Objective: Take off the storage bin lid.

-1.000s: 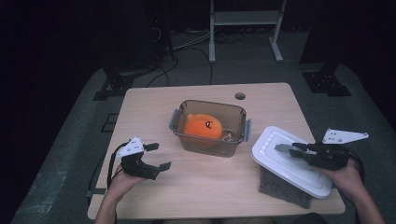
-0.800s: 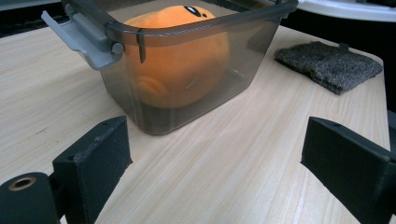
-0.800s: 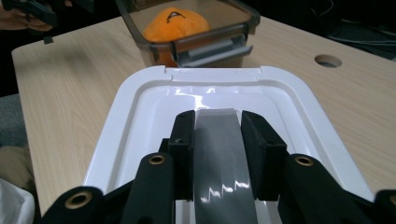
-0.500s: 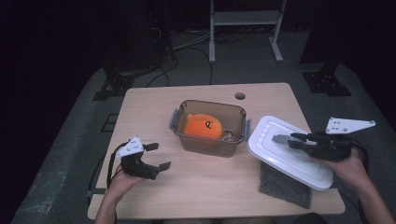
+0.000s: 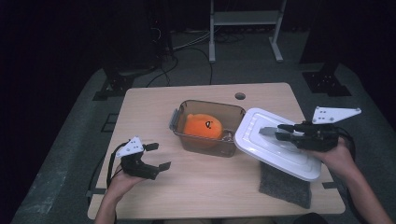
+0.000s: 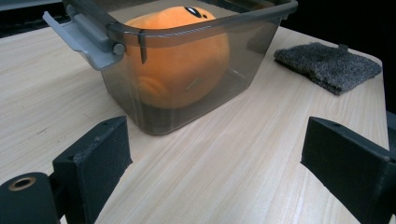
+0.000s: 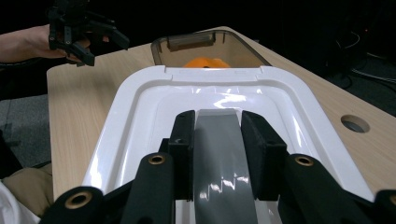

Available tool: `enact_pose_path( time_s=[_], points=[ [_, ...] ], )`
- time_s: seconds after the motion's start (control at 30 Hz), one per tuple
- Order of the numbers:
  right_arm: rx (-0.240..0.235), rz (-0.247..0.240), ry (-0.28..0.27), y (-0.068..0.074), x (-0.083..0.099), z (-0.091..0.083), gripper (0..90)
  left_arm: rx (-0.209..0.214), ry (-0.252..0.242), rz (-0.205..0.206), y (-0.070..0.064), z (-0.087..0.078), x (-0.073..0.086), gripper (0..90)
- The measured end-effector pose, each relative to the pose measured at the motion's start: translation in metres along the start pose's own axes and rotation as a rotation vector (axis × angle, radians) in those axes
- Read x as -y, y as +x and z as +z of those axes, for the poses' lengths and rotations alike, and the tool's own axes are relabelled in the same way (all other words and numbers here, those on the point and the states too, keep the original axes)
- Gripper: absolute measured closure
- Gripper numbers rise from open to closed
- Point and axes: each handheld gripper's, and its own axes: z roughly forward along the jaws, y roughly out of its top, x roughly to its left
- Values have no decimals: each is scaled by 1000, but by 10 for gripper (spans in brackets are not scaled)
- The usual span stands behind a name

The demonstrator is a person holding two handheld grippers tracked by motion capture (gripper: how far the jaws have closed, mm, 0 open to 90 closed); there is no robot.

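Carrying lid [image 5: 275, 147] boxward, up off grey pad [image 5: 285, 185] since a second ago | right gripper [image 5: 267, 132] clamps its grey handle | left gripper [image 5: 158, 156] agape, idle | box [image 5: 208, 126] with orange plush [image 5: 201, 127] awaits closing

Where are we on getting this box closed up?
Done: the orange plush toy sits inside the open container. In hand: the right hand-held gripper is shut on the white lid's grey handle, holding it tilted beside the container. The left hand-held gripper is open. Left: seat the lid and close the latches.
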Motion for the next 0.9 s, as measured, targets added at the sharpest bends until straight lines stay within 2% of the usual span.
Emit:
enact_pose_path(
  time_s=[0.63,0.9],
  points=[
    [-78,-44,13,0,-40,48,655,0,-4,2,1,0,0,74],
    [-112,-63,13,0,-61,72,655,-4,-8,-10,3,-3,2,74]
  ],
)
